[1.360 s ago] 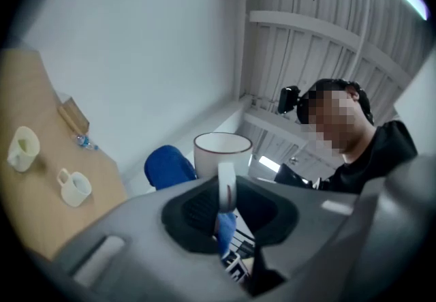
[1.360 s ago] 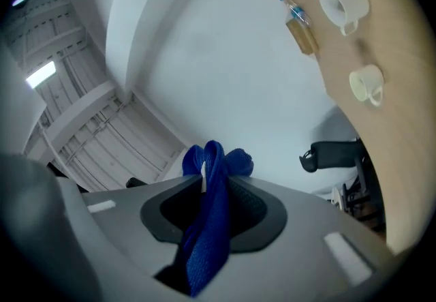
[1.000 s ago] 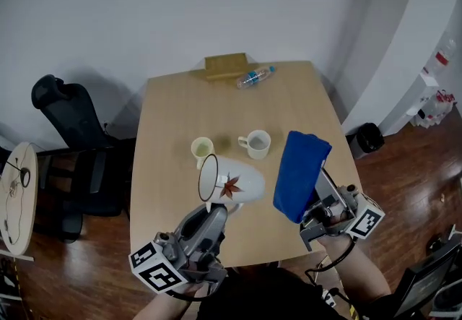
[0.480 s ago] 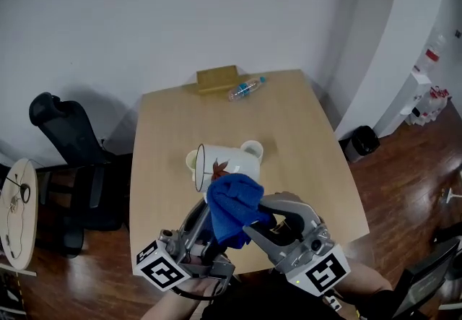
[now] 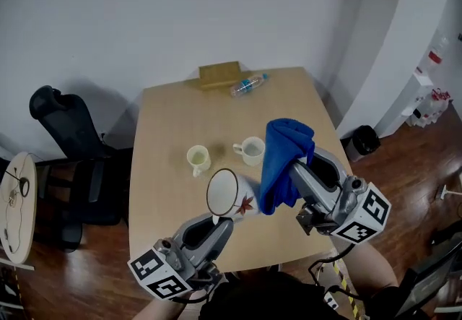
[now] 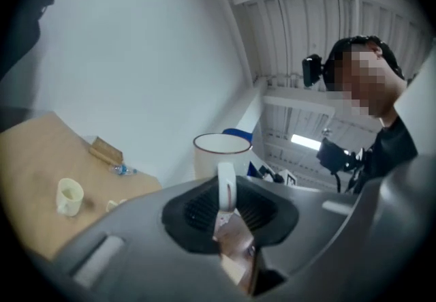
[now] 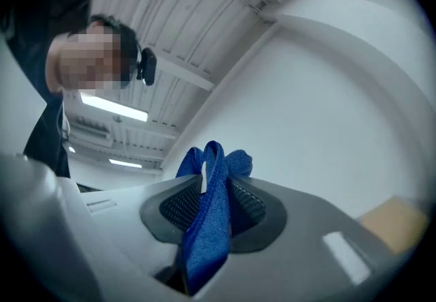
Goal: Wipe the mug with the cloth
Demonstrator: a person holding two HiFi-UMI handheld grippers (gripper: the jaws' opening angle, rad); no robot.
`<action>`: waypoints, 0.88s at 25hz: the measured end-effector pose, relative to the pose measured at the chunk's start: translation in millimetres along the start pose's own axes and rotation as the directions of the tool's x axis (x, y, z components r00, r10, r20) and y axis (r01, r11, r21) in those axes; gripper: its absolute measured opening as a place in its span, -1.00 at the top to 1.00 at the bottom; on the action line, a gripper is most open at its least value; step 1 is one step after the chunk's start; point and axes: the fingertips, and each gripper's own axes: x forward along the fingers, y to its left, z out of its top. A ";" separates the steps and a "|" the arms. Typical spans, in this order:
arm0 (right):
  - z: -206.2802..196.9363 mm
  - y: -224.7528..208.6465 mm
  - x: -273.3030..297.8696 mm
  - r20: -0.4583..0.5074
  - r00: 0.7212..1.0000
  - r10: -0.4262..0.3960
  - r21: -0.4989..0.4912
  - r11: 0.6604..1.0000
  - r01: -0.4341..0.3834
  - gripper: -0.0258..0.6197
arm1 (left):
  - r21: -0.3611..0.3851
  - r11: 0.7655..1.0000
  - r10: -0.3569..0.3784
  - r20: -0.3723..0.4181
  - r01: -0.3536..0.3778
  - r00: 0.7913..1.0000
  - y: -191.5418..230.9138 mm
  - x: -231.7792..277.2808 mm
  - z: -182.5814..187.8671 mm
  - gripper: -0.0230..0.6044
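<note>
A white mug (image 5: 231,196) with a dark rim and a red leaf print is held up over the table's near edge. My left gripper (image 5: 214,220) is shut on the mug's handle (image 6: 226,186); the mug (image 6: 221,155) stands upright beyond the jaws in the left gripper view. A blue cloth (image 5: 284,164) hangs bunched just right of the mug, a small gap from its side. My right gripper (image 5: 292,175) is shut on the cloth, and in the right gripper view the cloth (image 7: 210,212) is pinched between the black pads.
On the wooden table (image 5: 173,123) stand a pale yellow cup (image 5: 199,158) and a small white cup (image 5: 250,149). A plastic bottle (image 5: 247,84) and a cardboard box (image 5: 219,74) lie at the far edge. A black chair (image 5: 68,134) stands left, a bin (image 5: 364,141) right.
Half a second ago the cloth was pressed against the mug's front. Now the right gripper has swung the cloth up and to the right, off the mug. The mug has shifted slightly.
</note>
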 end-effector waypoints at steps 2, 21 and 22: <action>-2.6 18.8 -2.9 -0.044 0.992 0.119 -0.016 0.993 -0.120 0.59 | -0.011 1.000 -0.004 -0.064 0.003 0.998 2.2 -4.0 -10.7 0.73; -134.7 14.0 -14.9 -0.240 0.910 0.339 0.577 0.803 -0.147 0.59 | 0.132 0.988 -0.033 -0.358 0.086 0.933 -5.4 -28.9 -67.0 0.73; -148.7 9.8 -19.5 -0.262 0.911 0.318 0.591 0.800 -0.109 0.58 | 0.127 0.990 -0.007 -0.376 0.059 0.927 0.8 -31.1 -76.9 0.73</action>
